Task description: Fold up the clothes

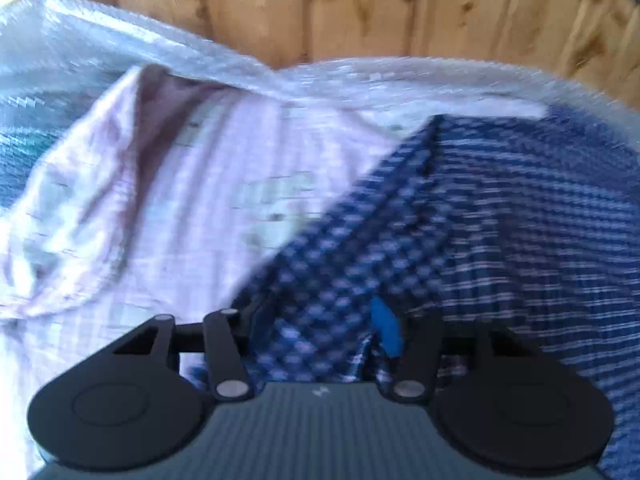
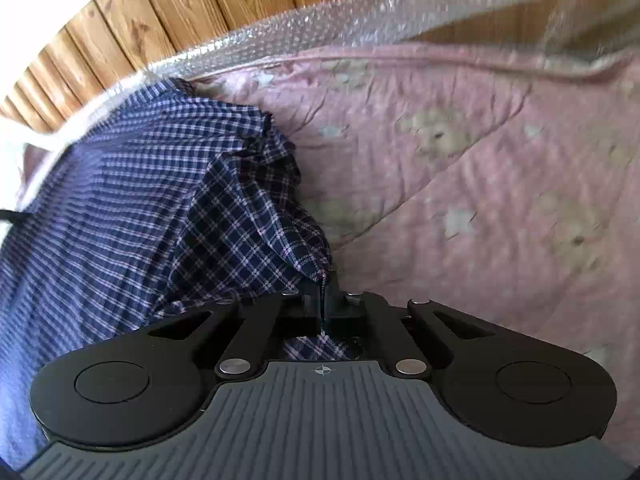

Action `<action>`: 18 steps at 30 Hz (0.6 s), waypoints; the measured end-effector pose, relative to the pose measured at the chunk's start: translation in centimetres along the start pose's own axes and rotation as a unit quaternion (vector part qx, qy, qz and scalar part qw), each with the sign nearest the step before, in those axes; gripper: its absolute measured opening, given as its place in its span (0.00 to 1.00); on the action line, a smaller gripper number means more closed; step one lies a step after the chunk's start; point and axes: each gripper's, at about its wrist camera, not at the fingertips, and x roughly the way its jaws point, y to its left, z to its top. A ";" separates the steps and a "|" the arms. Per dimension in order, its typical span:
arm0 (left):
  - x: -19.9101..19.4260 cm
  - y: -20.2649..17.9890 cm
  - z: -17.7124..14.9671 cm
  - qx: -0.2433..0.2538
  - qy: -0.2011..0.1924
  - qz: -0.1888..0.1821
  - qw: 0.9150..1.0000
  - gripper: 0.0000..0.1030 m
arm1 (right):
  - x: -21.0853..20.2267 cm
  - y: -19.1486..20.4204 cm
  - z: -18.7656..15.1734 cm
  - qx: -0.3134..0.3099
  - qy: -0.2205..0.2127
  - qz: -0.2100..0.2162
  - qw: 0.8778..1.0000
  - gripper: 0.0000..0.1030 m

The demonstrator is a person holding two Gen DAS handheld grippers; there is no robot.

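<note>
Right tongs (image 2: 323, 304) clamped tight on pinched edge of blue checked shirt (image 2: 160, 184), cloth trailing up from jaws. Left tongs (image 1: 320, 332) stood wide, shirt fabric lying between fingers, not pinched. Shirt lay bunched on pink quilt (image 2: 480, 200), near bubble wrap (image 2: 300, 24) along far edge, wood wall (image 2: 160, 12) behind. Risk: one-sided grip could drag shirt askew, crooked fold; thin pinch might slip.

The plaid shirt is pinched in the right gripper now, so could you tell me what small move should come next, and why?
Probably close the left gripper on the plaid shirt before carrying the fold. Its jaws stand open with cloth between them, while the right gripper is shut on a bunched edge over the pink blanket.
</note>
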 end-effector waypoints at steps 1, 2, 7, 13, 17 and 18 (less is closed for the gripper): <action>0.0 0.1 0.1 0.003 0.000 0.005 1.000 0.64 | -0.2 -0.2 0.0 -0.004 0.000 -0.027 1.000 0.00; 0.0 0.2 0.2 0.007 0.001 0.011 1.000 0.69 | -0.4 -0.8 -0.1 -0.002 0.004 -0.046 0.999 0.00; 0.0 -0.4 0.7 0.022 -0.001 0.033 0.999 0.70 | 0.1 -2.4 -0.2 0.002 0.026 -0.085 0.996 0.00; -4.7 -2.6 3.1 -0.002 -0.055 -0.050 0.997 0.61 | -4.9 0.4 1.8 0.031 -0.066 -0.069 0.995 0.36; -2.7 -7.9 6.2 0.040 -0.055 -0.089 0.994 0.61 | -1.8 5.7 3.7 -0.016 -0.066 -0.013 0.998 0.34; -1.7 -9.1 6.6 0.054 -0.049 -0.084 0.994 0.61 | -0.8 7.1 4.3 -0.028 -0.066 -0.005 0.997 0.34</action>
